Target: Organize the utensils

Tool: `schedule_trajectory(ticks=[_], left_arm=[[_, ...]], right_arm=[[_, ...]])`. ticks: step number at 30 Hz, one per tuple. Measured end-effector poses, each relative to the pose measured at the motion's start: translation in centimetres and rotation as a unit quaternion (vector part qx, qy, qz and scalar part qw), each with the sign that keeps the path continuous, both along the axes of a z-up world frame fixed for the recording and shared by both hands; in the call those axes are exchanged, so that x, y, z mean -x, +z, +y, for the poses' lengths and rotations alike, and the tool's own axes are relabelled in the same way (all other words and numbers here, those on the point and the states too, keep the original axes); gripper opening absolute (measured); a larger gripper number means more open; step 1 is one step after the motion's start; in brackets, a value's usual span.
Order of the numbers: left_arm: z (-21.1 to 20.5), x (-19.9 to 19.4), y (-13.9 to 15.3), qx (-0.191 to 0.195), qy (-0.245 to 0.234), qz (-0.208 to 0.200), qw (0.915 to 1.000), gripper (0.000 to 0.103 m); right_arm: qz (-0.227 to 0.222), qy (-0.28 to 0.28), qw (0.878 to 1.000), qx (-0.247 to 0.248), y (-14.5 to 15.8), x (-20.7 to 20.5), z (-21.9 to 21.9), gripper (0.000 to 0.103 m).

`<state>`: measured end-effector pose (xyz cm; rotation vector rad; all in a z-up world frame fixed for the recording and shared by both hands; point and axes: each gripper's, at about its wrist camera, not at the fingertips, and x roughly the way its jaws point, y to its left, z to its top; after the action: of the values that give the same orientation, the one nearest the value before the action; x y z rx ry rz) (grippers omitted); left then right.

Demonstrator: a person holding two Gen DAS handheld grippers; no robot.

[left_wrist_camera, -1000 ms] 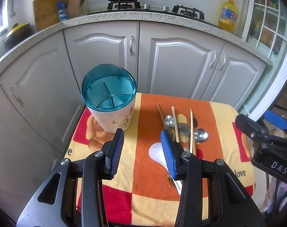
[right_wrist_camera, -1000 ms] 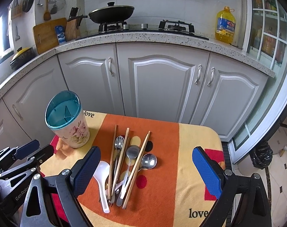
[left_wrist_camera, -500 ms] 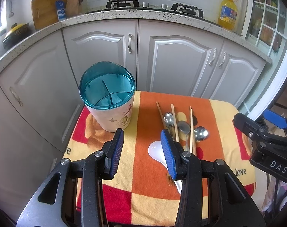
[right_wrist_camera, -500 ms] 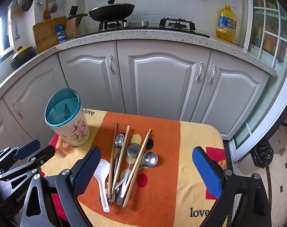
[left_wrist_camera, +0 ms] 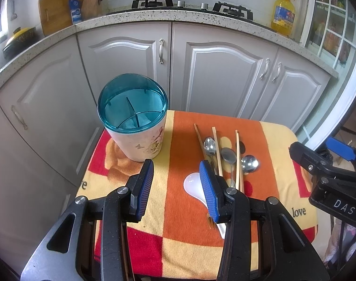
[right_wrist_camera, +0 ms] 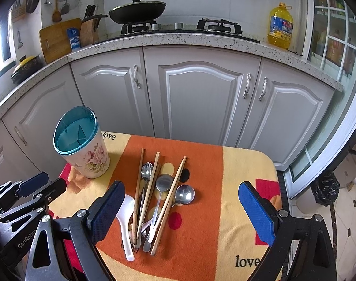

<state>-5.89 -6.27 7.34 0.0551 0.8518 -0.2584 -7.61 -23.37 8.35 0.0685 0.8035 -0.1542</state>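
Utensils (right_wrist_camera: pixel 154 196) piled beside holder (right_wrist_camera: pixel 80 142); both tongs gape empty

Left wrist view: looks forward and down from the table's near left, close over the utensil holder (left_wrist_camera: pixel 132 117).
Right wrist view: higher, further right, facing the cabinets (right_wrist_camera: pixel 201 98).
Shared: holder, cloth (right_wrist_camera: pixel 208 164), utensil pile (right_wrist_camera: pixel 154 194), stove counter.
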Motion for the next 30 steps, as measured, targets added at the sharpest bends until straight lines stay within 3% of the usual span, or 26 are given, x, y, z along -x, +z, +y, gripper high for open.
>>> schedule_trajectory(ticks=[30], left_arm=[[0.71,-0.7,-0.25,0.006,0.002,0.014,0.9999,0.04]], right_arm=[[0.012,0.006,1.0,0.014,-0.4,-0.37,-0.16,0.097]])
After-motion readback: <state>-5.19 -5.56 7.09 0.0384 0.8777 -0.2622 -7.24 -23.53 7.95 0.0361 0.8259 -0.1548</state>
